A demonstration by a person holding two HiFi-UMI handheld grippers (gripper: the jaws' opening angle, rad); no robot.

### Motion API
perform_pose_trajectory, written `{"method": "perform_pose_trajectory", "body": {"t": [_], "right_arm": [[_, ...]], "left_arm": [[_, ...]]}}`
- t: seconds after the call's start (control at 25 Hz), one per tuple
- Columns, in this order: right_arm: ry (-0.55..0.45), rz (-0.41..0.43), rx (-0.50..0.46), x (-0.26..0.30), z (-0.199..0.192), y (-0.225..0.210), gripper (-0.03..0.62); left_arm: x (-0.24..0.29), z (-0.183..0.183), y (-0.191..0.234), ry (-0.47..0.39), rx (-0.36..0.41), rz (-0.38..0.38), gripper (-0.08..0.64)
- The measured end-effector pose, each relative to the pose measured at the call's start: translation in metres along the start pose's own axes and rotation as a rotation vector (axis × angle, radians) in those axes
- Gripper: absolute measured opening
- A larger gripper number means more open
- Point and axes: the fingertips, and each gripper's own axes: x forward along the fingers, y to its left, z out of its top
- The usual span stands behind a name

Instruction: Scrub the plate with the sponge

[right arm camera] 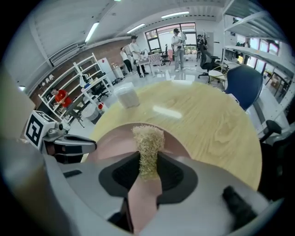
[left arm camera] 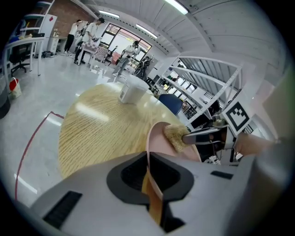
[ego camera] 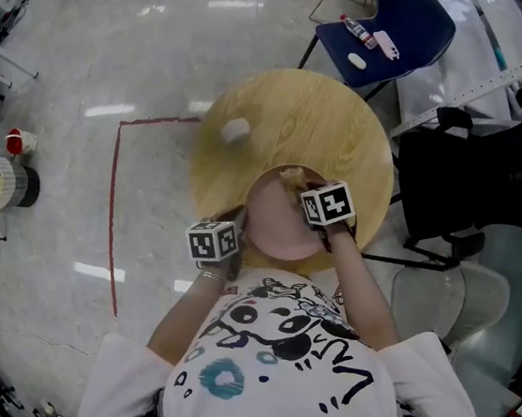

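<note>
We pinch the plate (ego camera: 271,225) rim at 8 o'clock w/ L gripper (left arm camera: 148,171) jaws; plate's at the surface's (ego camera: 292,112) 6 o'clock edge. R gripper (right arm camera: 148,168) jaws clamp the sponge (right arm camera: 148,138), at plate's 1 o'clock. Sponge: soft, light. Plate: stiff, prob. slick, so hold by the rim.

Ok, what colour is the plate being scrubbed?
Pale pink. The plate shows best in the head view, at the near edge of the round wooden table.
</note>
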Motion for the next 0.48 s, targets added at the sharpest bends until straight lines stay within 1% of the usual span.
{"method": "perform_pose_trajectory", "body": {"t": [0.08, 0.12, 0.16, 0.24, 0.32, 0.4, 0.48], "right_arm": [[0.008, -0.037, -0.005, -0.009, -0.008, -0.007, 0.118], [0.01, -0.043, -0.015, -0.014, -0.011, -0.006, 0.117], [0.007, -0.027, -0.027, -0.016, -0.014, 0.0, 0.117], [0.0, 0.065, -0.059, -0.014, -0.02, 0.026, 0.117], [0.02, 0.152, -0.11, -0.006, -0.029, 0.052, 0.117], [0.04, 0.171, -0.15, 0.002, -0.035, 0.063, 0.117], [0.042, 0.157, -0.154, 0.006, -0.035, 0.059, 0.117]], "left_arm": [[0.0, -0.002, -0.001, -0.001, -0.003, 0.004, 0.028], [0.0, -0.003, -0.001, 0.0, -0.001, 0.006, 0.028], [-0.001, -0.003, -0.001, 0.002, 0.001, 0.007, 0.028], [-0.002, -0.004, -0.001, 0.005, 0.007, 0.009, 0.028], [-0.002, -0.005, -0.002, 0.006, 0.015, 0.009, 0.028], [-0.001, -0.005, -0.005, 0.009, 0.022, 0.009, 0.028], [0.001, -0.006, -0.006, 0.013, 0.024, 0.004, 0.028]]}}
